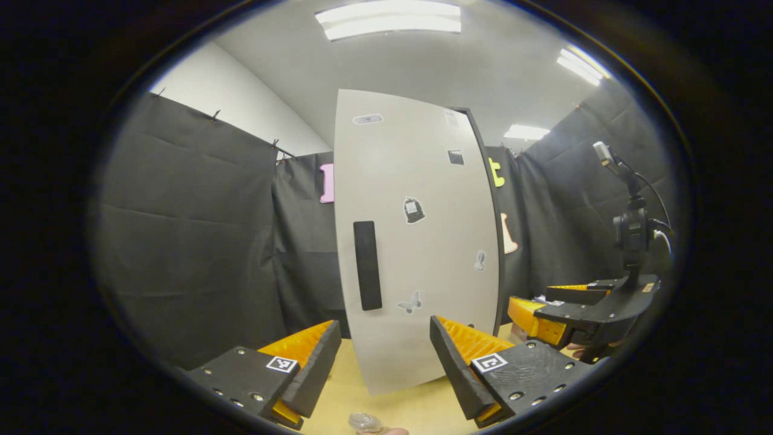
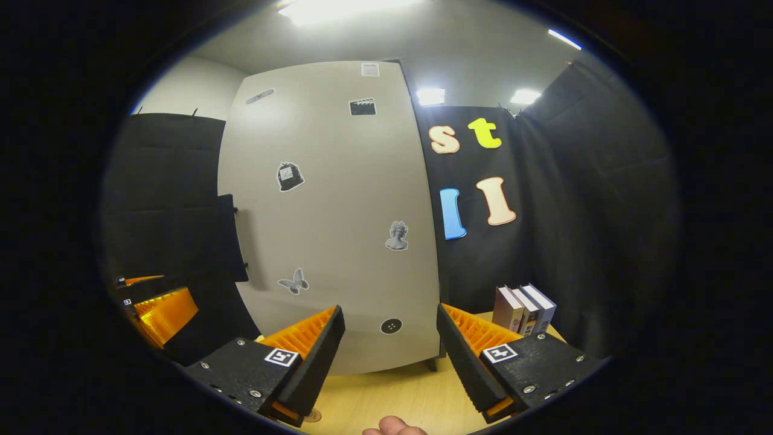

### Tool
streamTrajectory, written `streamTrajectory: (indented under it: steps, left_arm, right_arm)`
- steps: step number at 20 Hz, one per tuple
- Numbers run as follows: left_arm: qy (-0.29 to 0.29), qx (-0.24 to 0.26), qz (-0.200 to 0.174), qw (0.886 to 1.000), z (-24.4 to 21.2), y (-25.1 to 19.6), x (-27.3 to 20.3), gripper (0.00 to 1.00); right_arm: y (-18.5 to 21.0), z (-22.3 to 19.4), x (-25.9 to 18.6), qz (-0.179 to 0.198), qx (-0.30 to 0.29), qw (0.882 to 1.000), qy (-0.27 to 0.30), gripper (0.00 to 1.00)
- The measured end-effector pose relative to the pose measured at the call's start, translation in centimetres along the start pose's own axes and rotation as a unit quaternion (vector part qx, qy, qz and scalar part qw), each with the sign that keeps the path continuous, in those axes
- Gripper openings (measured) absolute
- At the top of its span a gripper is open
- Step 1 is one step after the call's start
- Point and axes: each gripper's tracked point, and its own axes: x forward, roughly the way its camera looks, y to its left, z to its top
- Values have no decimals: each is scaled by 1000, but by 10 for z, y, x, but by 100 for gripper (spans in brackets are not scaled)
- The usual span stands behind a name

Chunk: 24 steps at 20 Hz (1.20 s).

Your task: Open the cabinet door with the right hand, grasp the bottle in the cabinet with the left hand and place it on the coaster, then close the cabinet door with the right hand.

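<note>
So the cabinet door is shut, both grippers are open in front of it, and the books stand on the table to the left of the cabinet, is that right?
Not quite: the books stand to the right of the cabinet, as the right gripper view shows. The rest holds: the door is shut, and the left gripper and right gripper are both open in front of it.

Black cloth walls point(image 1: 199, 229) enclose the booth beneath a white ceiling point(image 1: 435, 66) lit by bright fluorescent panels point(image 1: 389, 19). A pale wooden tabletop point(image 2: 398, 393) carries a short row of upright books point(image 2: 523, 309) against the cloth.
</note>
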Motion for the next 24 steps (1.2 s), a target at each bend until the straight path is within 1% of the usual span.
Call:
streamTrajectory:
  steps: [5,6,7,9,10,12,13,14,18,21,22,23,24]
  left_arm:
    - [5,6,2,1000,-7,16,9,91]
    - [6,7,2,1000,-8,19,11,87]
    - [6,5,2,1000,-7,21,13,90]
    - [13,2,4,1000,-9,27,16,87]
    - [11,0,5,1000,-8,29,17,88]
    - [9,-1,4,1000,-7,33,21,87]
    - [10,0,6,1000,-7,35,22,87]
    - [11,-1,7,1000,-8,36,24,88]
    - [10,-3,6,1000,-8,35,24,87]
    - [16,-2,3,1000,-12,35,22,87]
    - [17,-1,2,1000,-11,35,22,88]
    - [16,-1,1,1000,-11,35,23,87]
    - [16,-1,1,1000,-10,35,23,87]
  right_arm:
    - [12,2,3,3,-7,1000,-9,95]
    - [15,2,3,5,-7,1000,-8,95]
    - [18,2,5,7,-8,1000,-9,95]
    - [23,6,4,7,-18,1000,-8,95]
    - [25,9,4,7,-24,1000,-11,95]
    - [28,13,6,9,-32,999,-17,95]
    - [29,13,6,9,-32,999,-17,95]
    - [30,12,7,10,-30,999,-16,95]
    - [28,10,8,6,-30,999,-12,95]
    - [29,4,7,7,-31,999,-3,95]
    - [30,5,6,8,-33,999,-3,95]
    - [30,8,5,8,-35,999,-5,95]
    - [31,11,4,8,-36,999,-10,95]
